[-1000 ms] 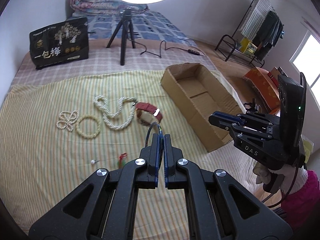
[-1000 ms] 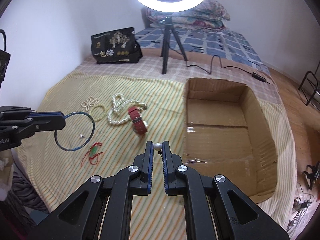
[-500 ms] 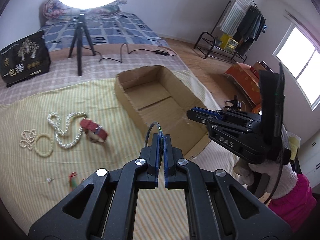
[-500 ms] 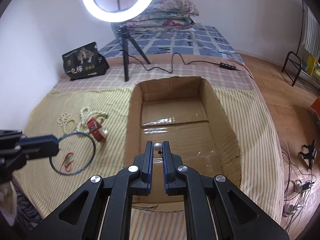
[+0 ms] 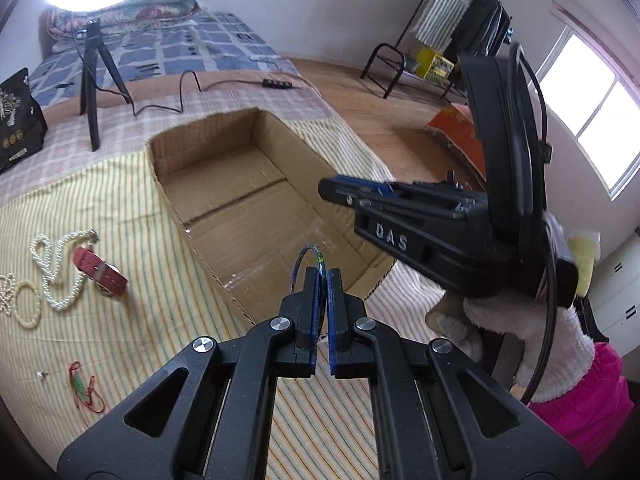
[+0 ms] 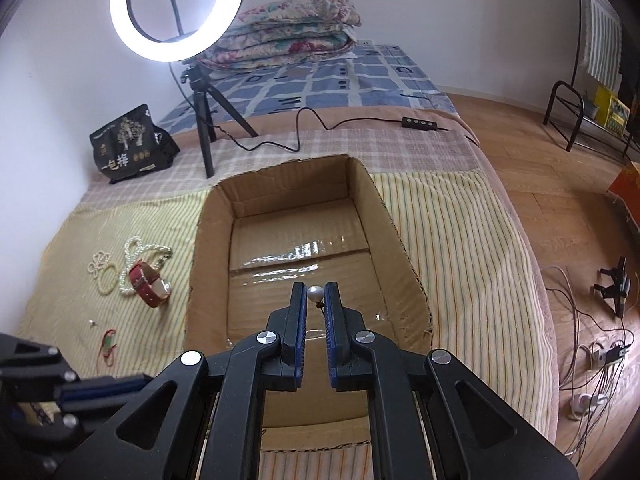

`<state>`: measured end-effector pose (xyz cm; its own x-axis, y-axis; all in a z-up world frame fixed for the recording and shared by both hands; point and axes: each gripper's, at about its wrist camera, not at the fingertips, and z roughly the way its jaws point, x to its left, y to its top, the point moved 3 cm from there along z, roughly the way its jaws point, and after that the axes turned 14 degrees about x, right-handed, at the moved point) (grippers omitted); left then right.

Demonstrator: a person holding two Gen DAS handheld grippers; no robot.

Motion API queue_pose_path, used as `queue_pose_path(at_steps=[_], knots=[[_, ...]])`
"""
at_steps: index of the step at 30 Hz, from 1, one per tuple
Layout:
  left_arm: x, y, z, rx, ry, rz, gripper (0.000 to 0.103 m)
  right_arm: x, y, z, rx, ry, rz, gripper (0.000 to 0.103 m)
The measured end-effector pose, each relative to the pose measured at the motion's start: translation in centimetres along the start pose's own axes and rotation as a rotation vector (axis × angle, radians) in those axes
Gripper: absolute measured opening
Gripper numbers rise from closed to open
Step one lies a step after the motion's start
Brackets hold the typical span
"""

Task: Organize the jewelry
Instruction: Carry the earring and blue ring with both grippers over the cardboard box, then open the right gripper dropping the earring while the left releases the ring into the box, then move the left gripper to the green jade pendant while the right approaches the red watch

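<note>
My left gripper is shut on a thin dark blue bangle, held over the near edge of an open cardboard box. My right gripper is shut on a pearl earring and hovers over the box; it also shows in the left wrist view. On the striped cloth left of the box lie a red watch, a pearl necklace, a pearl bracelet, a red-cord jade pendant and a small stud.
A ring light on a tripod with its cable stands behind the box. A black bag lies at the back left. Folded quilts sit at the bed's head. The bed edge drops to wooden floor on the right.
Both grippers have swung right from the jewelry toward the box. The right gripper with the pearl earring now hangs over the box interior; the left with the bangle is at the box's near edge.
</note>
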<state>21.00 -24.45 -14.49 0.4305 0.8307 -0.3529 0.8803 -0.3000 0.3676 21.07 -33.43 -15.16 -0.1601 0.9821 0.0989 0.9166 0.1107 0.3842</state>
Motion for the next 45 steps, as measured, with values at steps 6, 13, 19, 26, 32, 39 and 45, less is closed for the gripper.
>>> queue_pose_path(at_steps=[6,13,19,26,32,39,45], knots=[[-0.3,-0.3,0.9,0.020,0.005,0.007,0.001,-0.3,0.2,0.4,0.001,0.008,0.012,0.007],[-0.3,-0.4,0.6,0.013,0.006,0.019,0.001,-0.3,0.4,0.3,-0.005,-0.001,0.030,0.018],[-0.3,-0.9,-0.1,0.005,0.018,0.023,0.036,-0.6,0.6,-0.1,-0.022,-0.009,0.057,0.038],[0.6,-1.6,-1.4,-0.008,0.051,0.023,0.040,-0.2,0.7,-0.5,-0.033,-0.023,0.067,0.054],[2.0,-2.4,-2.7,-0.017,0.083,0.013,0.045,1.0,0.9,-0.8,-0.044,-0.039,0.055,0.062],[4.5,-3.5,-4.8,-0.039,0.122,-0.012,0.066,2.8,1.2,-1.5,-0.065,-0.054,0.030,0.072],[7.2,-4.8,-6.2,-0.028,0.166,-0.041,0.069,4.8,1.4,-1.7,-0.072,-0.054,-0.010,0.075]])
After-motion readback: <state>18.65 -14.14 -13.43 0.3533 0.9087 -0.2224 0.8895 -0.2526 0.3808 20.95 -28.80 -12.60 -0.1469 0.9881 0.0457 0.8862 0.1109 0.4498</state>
